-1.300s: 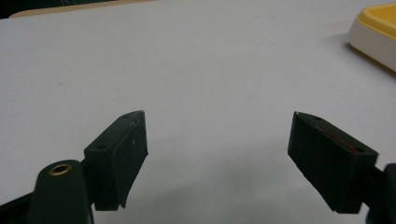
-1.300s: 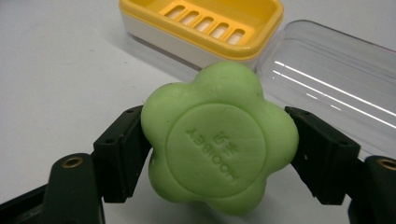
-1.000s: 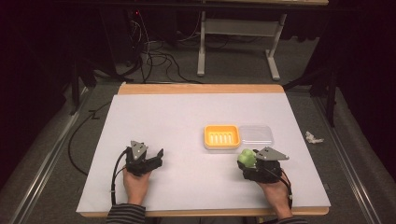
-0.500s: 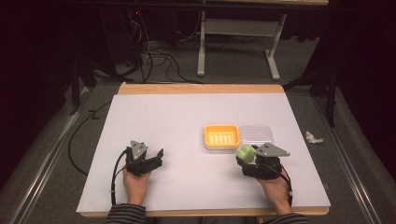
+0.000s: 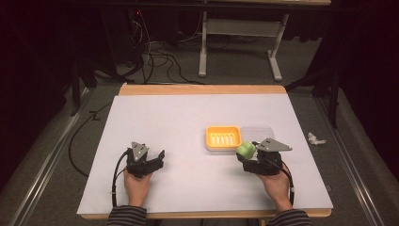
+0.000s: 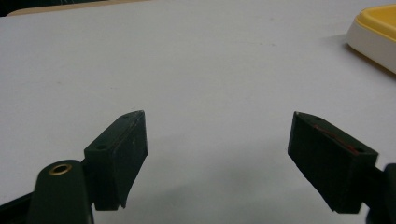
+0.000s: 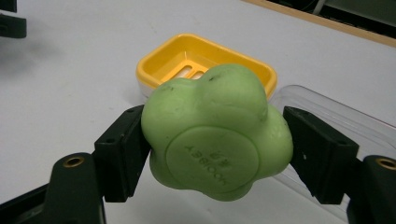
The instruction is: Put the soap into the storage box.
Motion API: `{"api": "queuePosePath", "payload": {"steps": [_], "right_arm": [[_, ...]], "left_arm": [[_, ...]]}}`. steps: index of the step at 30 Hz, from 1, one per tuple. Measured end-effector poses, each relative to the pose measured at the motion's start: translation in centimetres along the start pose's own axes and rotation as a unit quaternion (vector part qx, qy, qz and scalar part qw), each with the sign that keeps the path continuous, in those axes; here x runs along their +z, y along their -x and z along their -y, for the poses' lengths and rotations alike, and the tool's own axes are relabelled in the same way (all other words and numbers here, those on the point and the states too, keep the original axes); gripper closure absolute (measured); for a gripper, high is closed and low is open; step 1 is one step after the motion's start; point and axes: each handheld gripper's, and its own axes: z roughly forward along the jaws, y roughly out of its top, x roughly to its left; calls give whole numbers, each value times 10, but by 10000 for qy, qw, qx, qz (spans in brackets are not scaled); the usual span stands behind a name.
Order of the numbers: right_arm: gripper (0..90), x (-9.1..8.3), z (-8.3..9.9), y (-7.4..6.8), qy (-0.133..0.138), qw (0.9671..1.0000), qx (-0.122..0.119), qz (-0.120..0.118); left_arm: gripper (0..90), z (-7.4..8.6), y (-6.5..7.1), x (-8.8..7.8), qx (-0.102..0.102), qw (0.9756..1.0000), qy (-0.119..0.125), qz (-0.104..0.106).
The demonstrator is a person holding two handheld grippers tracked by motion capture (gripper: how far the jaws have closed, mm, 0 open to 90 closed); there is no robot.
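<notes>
Right gripper [image 5: 248, 153] clamps the green soap [image 7: 217, 133], just before the yellow dish [image 5: 223, 138] near the table's [image 5: 164, 117] right edge; a clear lid [image 5: 263, 132] sits beside the dish. Left gripper [image 6: 217, 158] rests wide open and empty near the front edge.

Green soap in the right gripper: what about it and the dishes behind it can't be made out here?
- Green soap: the raised lettering, right gripper view, is too blurred to read.
- Yellow soap dish: its slotted floor is partly hidden behind the soap.
- Clear lid: covered by the soap and a jaw, cut off by the right edge.
- Right gripper: high view, pad contact too small to see.
</notes>
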Motion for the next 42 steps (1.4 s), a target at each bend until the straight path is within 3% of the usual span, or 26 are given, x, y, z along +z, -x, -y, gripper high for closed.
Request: {"api": "queuePosePath", "payload": {"steps": [16, 29, 39, 42], "right_arm": [[273, 17, -17, 8, -132, 9994, 241, -215], [273, 37, -37, 11, -303, 9989, 160, -314], [273, 55, -38, 10, -514, 9983, 140, -241], [273, 59, -38, 11, -514, 9979, 271, -292]], "left_arm": [[209, 0, 0, 0, 1, 10000, -7, 13], [209, 0, 1, 0, -32, 10000, 16, 53], [209, 0, 1, -1, 16, 10000, 7, 68], [209, 0, 1, -1, 31, 10000, 4, 74]]}}
